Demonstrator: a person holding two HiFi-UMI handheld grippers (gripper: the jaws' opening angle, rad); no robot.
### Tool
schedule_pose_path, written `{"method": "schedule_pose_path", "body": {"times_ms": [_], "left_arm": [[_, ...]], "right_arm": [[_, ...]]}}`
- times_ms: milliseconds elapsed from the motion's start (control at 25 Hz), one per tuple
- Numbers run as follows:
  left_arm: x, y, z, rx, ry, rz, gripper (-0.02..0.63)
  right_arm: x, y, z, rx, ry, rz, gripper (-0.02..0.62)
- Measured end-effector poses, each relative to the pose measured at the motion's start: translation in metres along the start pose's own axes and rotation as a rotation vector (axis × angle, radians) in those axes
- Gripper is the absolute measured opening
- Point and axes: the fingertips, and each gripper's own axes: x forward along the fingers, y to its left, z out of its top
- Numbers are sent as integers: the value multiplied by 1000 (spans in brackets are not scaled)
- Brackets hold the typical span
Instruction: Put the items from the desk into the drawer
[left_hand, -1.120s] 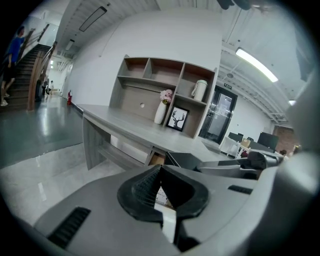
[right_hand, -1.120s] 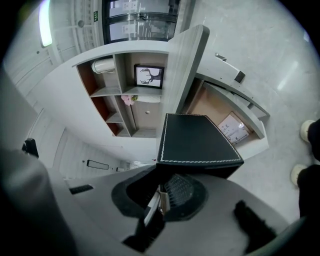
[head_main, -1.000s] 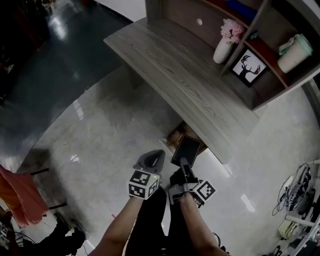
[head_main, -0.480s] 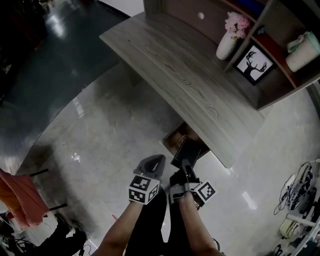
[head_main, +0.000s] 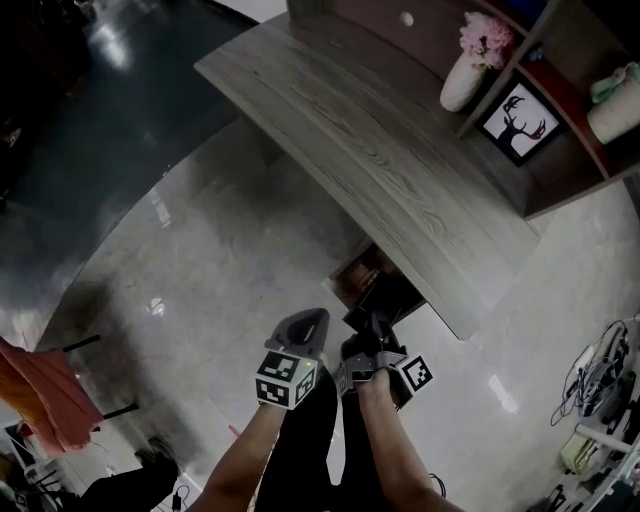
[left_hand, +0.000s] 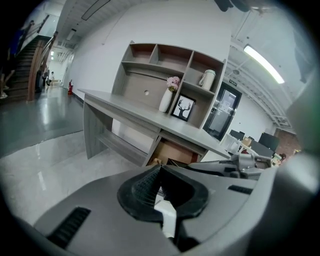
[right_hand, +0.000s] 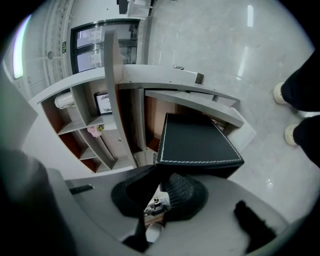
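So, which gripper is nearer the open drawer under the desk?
Right. The right gripper holds the black case at the drawer; the left gripper hangs beside it, farther back.

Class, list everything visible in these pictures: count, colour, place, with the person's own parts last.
grey wood-grain desk: one, grey, centre
open drawer: one, brown, under the desk
white vase with pink flowers: one, white, on the desk
framed deer picture: one, black and white, lowest shelf
pale jug: one, whitish, upper shelf
flat black stitched case: one, black, by the drawer
left hand-held gripper: one, grey, shut, empty
right hand-held gripper: one, grey, shut on the case
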Motion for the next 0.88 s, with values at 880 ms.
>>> {"method": "schedule_pose_path", "body": {"times_ms": [880], "left_arm": [[-1, -6, 9, -11, -8, 4, 11]], "right_arm": [[16, -13, 27, 278, -84, -39, 181]]}}
